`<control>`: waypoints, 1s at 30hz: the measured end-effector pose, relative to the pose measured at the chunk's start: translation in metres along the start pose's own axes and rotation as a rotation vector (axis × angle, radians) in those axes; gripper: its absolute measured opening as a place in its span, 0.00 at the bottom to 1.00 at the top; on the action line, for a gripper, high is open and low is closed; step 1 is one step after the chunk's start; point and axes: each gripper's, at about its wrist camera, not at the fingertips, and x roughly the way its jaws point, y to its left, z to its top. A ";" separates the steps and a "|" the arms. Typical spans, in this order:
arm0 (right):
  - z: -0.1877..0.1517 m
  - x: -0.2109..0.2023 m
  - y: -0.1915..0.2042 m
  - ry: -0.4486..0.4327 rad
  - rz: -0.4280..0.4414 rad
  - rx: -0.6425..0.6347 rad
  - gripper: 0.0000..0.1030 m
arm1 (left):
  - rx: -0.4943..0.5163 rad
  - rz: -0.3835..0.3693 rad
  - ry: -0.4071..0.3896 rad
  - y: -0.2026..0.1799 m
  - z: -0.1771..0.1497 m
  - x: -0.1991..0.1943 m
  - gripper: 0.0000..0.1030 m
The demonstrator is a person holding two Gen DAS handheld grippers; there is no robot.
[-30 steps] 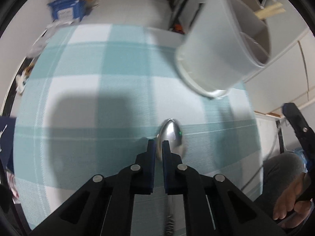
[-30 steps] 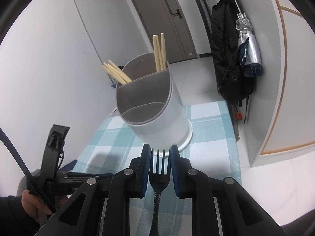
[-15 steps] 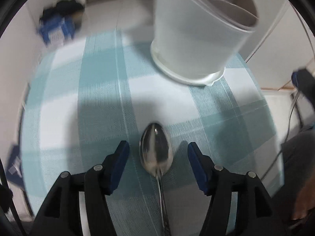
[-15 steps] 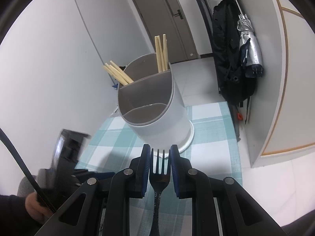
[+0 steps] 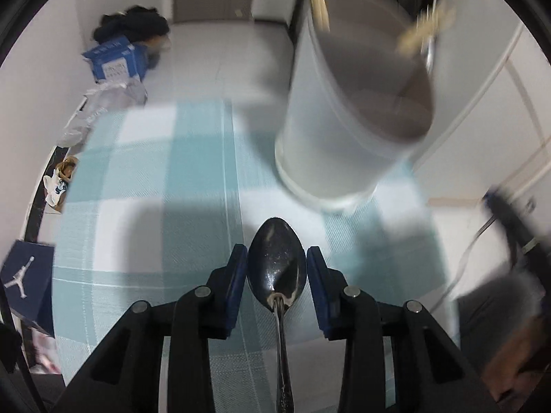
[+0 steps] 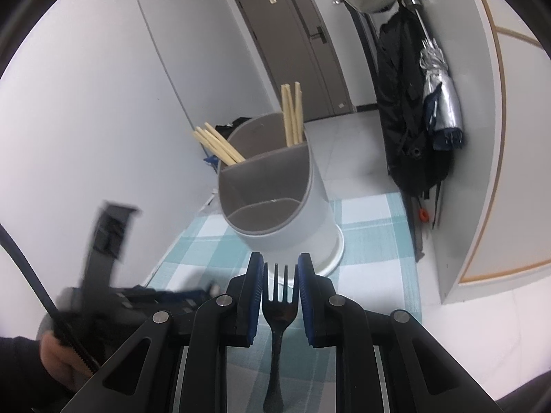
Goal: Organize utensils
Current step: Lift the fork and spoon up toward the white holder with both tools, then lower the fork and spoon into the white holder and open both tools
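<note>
Holding a spoon (image 5: 277, 265) by its bowl, the left hand-held gripper (image 5: 277, 268) has just been narrowing its blue pads (image 5: 237, 275) onto it, above a teal-and-white checked tabletop (image 5: 193, 186). The right hand-held gripper (image 6: 280, 285) is clamped narrowly on a dark fork (image 6: 279, 306), tines pointing away. Just beyond both stands a white divided utensil holder (image 6: 282, 206) on the tabletop, with wooden chopsticks (image 6: 291, 113) upright in its far compartments.

One spoon (image 5: 276, 261), one fork (image 6: 279, 296), one holder (image 6: 275, 199) with three compartments. Chopsticks (image 6: 217, 144): about four lean left in it, about three (image 6: 292, 117) stand at the far right.
</note>
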 end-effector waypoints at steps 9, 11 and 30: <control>0.010 -0.015 0.019 -0.076 0.001 -0.046 0.19 | -0.064 -0.103 -0.293 -0.015 0.026 -0.076 0.29; 0.015 -0.019 0.021 -0.097 0.002 -0.050 0.19 | -0.072 -0.120 -0.349 -0.020 0.028 -0.086 0.29; 0.137 -0.061 0.027 -0.256 0.039 -0.071 0.19 | -0.141 -0.086 -0.729 -0.026 0.098 -0.106 0.30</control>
